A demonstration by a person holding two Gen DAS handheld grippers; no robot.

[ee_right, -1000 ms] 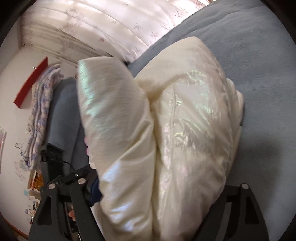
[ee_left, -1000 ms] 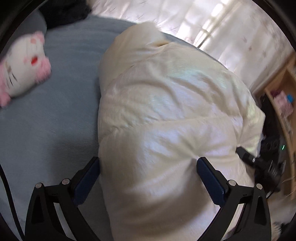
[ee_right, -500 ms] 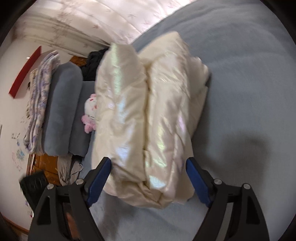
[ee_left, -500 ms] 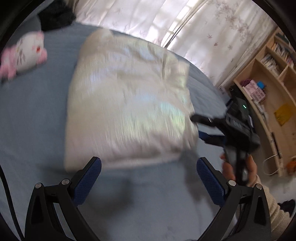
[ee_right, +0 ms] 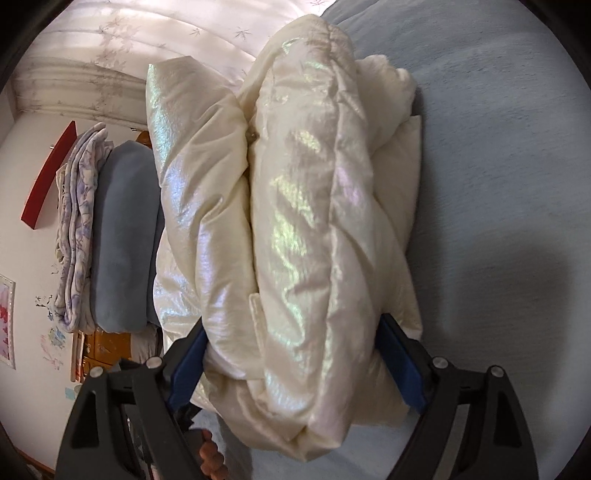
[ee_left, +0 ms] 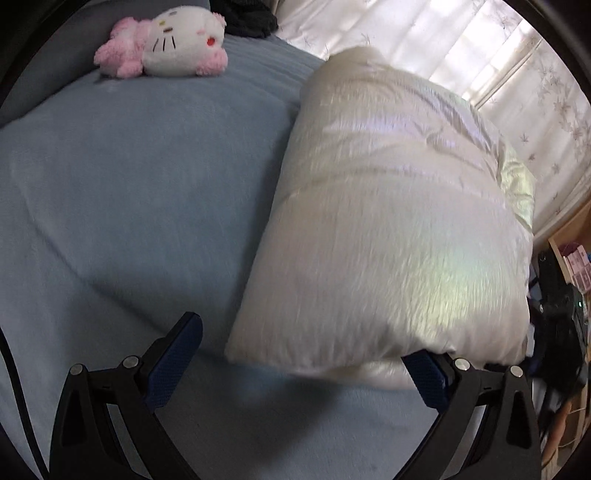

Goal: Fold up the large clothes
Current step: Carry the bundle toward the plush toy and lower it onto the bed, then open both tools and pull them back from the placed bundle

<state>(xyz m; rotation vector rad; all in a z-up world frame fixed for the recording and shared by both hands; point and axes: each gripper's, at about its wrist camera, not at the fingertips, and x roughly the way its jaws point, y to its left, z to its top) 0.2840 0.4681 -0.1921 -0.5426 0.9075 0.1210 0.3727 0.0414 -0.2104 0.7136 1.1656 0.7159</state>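
Note:
A cream, shiny puffer jacket [ee_left: 388, 221] lies folded in a thick bundle on the blue bed cover [ee_left: 129, 184]. My left gripper [ee_left: 299, 339] stands open just in front of the jacket's near edge. Its right finger [ee_left: 424, 376] sits at the jacket's near right corner, and its left finger is over bare cover. In the right wrist view the jacket's [ee_right: 295, 221] end fills the gap of my right gripper [ee_right: 291, 328]. Those jaws are opening, with a blue pad [ee_right: 399, 362] on either side of the bundle. The right gripper also shows dark and blurred at the left wrist view's right edge.
A pink and white plush toy [ee_left: 166, 48] lies at the head of the bed beside a dark garment [ee_left: 247, 18]. Curtains [ee_left: 480, 55] hang behind the bed and a wooden shelf [ee_left: 569, 258] stands to the right. Folded blankets [ee_right: 110, 236] are stacked beyond the jacket. A hand [ee_right: 210, 458] holds the right gripper.
The jacket, bulging up close to both cameras a second ago, now lies folded. My left gripper drew back, then swung left and down. My right gripper drew back, then closed in around the jacket's end.

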